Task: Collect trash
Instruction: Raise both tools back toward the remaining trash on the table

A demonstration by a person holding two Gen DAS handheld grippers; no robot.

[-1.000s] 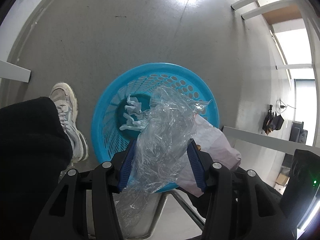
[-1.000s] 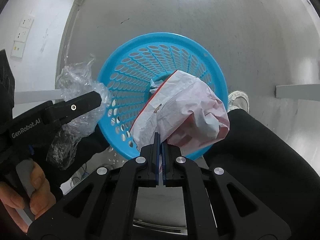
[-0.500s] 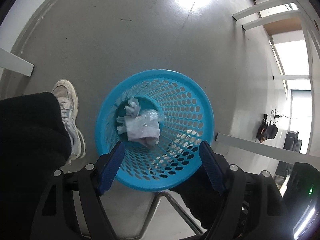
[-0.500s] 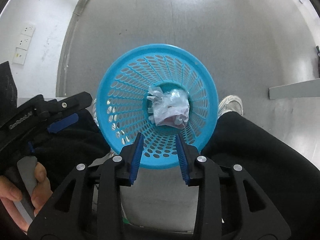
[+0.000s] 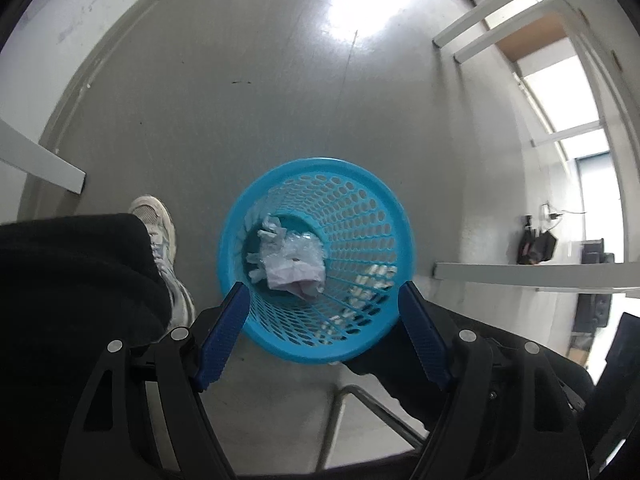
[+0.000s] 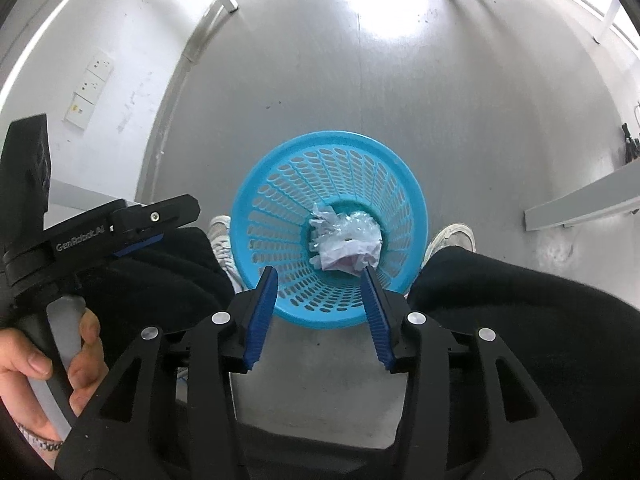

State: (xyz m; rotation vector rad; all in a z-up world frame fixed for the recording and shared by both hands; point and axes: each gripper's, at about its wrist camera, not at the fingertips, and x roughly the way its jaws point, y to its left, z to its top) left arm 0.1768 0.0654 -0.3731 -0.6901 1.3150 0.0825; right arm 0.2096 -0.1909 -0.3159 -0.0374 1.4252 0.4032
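Observation:
A blue perforated wastebasket [image 5: 360,216] [image 6: 280,184] stands on the grey floor between a person's feet. At its bottom lie crumpled clear plastic [image 5: 304,246] [image 6: 358,226], a pinkish-white paper bag [image 5: 294,274] [image 6: 344,258] and white paper scraps [image 5: 268,226] [image 6: 322,216]. My left gripper [image 5: 323,292] hangs open above the basket with nothing between its blue pads. My right gripper [image 6: 320,276] is also above the basket, its jaws opening and empty. The left gripper [image 6: 138,240] shows from the side in the right wrist view, held by a hand [image 6: 36,364].
The person's black trouser legs [image 5: 72,292] [image 6: 520,320] and pale sneakers [image 5: 160,220] [image 6: 452,236] flank the basket. White table legs and bars [image 5: 540,272] [image 6: 580,206] stand to the right. A wall with sockets [image 6: 90,88] is at the left. A metal chair frame [image 5: 360,396] sits below.
Both grippers opened and let go of the clear plastic and the paper bag, which dropped to the basket's bottom. Both grippers then rose, so the basket looks smaller.

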